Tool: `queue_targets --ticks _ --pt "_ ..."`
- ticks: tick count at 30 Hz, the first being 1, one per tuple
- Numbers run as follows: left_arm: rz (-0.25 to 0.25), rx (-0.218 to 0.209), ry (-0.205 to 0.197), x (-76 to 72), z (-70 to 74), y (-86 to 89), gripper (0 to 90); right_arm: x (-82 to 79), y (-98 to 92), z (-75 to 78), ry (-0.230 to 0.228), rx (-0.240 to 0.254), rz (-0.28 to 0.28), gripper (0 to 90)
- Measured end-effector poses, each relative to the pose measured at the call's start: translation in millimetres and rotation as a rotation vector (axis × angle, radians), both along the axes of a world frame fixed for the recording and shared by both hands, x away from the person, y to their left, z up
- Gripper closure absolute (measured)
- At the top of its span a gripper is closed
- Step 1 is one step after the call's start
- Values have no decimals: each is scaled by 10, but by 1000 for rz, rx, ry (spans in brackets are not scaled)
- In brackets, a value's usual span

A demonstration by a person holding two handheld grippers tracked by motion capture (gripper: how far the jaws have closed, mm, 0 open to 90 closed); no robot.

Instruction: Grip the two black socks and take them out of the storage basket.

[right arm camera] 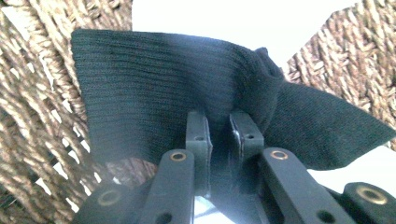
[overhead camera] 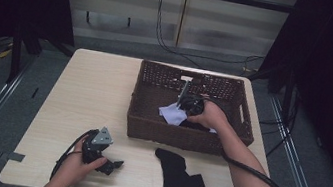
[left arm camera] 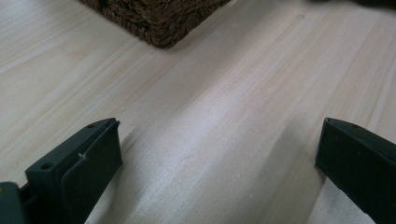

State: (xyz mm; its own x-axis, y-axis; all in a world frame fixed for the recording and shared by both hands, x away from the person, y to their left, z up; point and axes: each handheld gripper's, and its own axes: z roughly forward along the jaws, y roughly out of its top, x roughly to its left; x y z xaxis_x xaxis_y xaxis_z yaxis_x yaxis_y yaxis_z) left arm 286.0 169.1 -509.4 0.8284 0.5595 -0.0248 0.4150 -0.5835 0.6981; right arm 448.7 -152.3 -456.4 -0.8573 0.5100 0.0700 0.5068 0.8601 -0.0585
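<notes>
The left hand [overhead camera: 73,167] is resting low, holding the left gripper [overhead camera: 110,164] level with its jaws standing wide apart. The right forearm is reaching forward and inward, the right hand [overhead camera: 209,115] bending down at the wrist. The right gripper [right arm camera: 219,133] is pointing downward, its jaws pinching nearly together.

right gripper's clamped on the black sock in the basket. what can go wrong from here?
1. The right gripper pinches only a fold of the black sock; it could slip free when lifted.
2. The white cloth lies right beside it in the basket and might get dragged along.
</notes>
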Motion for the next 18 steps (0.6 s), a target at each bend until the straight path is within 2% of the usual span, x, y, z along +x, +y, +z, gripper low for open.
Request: queue_targets --ticks 4,5,9,11,15,18 --pt "0 0 0 0 0 0 0 1 -9 25 9 6 -4 818" --pt "0 0 0 0 0 0 0 -2 -26 52 16 20 -17 821" --pt "0 0 0 0 0 0 0 3 -65 122 30 35 -4 823" --pt "1 -3 4 -1 -1 -2 0 1 -109 224 42 56 -4 824" --pt "1 -3 3 -1 -1 -1 0 -7 -154 339 49 57 -13 824" --pt "0 0 0 0 0 0 0 -19 -207 509 42 58 -9 824"
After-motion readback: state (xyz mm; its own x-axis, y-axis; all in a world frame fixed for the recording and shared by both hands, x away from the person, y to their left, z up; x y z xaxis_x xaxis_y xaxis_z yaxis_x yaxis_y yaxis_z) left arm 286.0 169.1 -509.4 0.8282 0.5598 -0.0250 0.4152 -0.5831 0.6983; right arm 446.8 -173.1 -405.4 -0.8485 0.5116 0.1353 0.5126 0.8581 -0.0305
